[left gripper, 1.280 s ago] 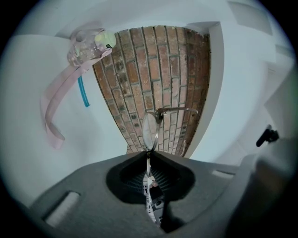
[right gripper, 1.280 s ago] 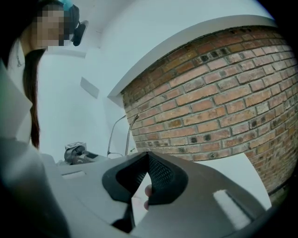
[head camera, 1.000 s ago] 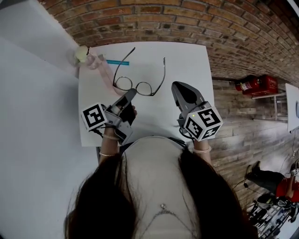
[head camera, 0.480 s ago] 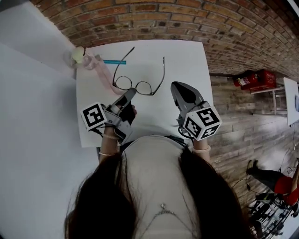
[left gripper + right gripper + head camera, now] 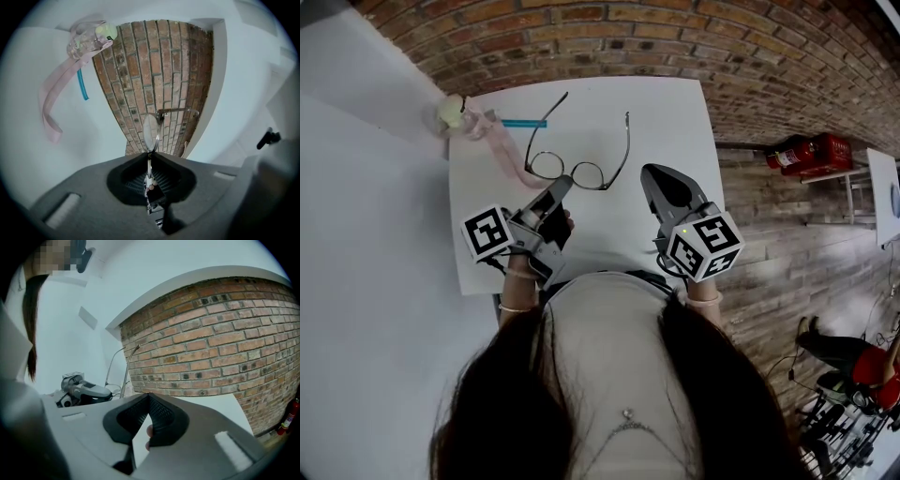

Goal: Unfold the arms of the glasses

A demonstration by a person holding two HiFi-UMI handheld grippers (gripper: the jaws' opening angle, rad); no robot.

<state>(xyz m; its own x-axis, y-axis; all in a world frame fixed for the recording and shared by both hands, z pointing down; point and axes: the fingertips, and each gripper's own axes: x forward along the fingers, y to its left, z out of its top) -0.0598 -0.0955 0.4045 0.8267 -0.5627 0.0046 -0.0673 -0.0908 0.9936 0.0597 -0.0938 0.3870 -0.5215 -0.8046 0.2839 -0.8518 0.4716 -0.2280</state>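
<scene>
The glasses are shown lying on the white table, left of its centre and in its nearer half. Both arms are opened out: the front with its two lenses is turned toward the table's near edge, and the two arms are directed away toward the far edge, where the brick surface begins. The front is set roughly parallel to the near edge, slightly slanted, and the arms lie nearly square to it. The left gripper is held over the near left part of the table; its jaws are closed on the rim of the lens nearer the table's left edge, which is seen edge-on just beyond the jaw tips in the left gripper view. The right gripper is held over the near right part of the table, apart from the frame, with its jaws pressed together on nothing. At the table's far left corner a clear object with a pale yellow ball, a pink ribbon and a teal stick are seen.
</scene>
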